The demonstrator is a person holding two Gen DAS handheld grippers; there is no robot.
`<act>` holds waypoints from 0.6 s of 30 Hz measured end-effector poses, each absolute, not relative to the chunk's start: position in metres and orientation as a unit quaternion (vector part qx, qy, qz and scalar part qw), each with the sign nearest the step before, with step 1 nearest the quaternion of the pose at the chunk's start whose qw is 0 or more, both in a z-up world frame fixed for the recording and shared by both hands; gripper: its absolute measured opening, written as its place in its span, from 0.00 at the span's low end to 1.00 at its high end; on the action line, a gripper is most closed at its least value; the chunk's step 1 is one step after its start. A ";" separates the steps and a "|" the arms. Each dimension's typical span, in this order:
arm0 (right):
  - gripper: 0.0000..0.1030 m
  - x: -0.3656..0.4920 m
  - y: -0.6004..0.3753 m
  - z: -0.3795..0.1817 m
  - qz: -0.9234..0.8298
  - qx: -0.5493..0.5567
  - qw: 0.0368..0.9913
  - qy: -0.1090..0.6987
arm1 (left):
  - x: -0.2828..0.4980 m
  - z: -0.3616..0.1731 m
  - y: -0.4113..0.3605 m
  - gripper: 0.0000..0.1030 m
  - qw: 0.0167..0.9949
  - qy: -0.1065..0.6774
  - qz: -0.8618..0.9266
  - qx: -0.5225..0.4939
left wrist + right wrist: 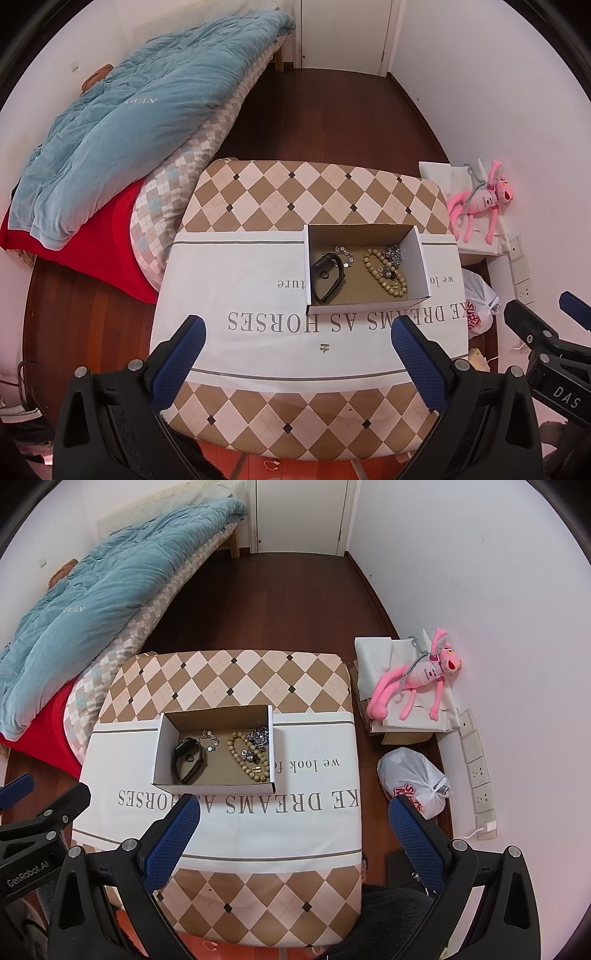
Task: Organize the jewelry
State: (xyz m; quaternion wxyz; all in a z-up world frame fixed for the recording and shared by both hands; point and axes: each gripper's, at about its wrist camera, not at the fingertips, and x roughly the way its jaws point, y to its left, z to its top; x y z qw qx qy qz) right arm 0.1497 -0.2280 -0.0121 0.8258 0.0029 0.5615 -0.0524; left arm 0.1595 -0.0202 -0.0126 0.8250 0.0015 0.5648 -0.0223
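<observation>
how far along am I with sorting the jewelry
Looks nearly done: the black band, crystal bracelet, wooden beads and silver chain lie inside the cardboard box. The left gripper and right gripper are open, holding nothing. No loose jewelry visible on the table.

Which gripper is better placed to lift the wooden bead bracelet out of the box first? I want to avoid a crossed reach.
Probably the right gripper. The bead bracelet lies in the right half of the box, the black band on the left. Both grippers hang open over the near table edge, holding nothing; the left gripper would suit the band.
</observation>
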 end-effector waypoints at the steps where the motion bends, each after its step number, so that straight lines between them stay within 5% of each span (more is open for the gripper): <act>1: 1.00 0.149 -0.228 -0.013 -0.051 0.004 0.825 0.563 | 0.160 -0.012 -0.020 0.99 0.825 0.564 -0.022 0.001; 18: 1.00 0.149 -0.226 -0.012 -0.048 0.004 0.825 0.563 | 0.161 -0.009 -0.020 1.00 0.826 0.563 -0.023 -0.001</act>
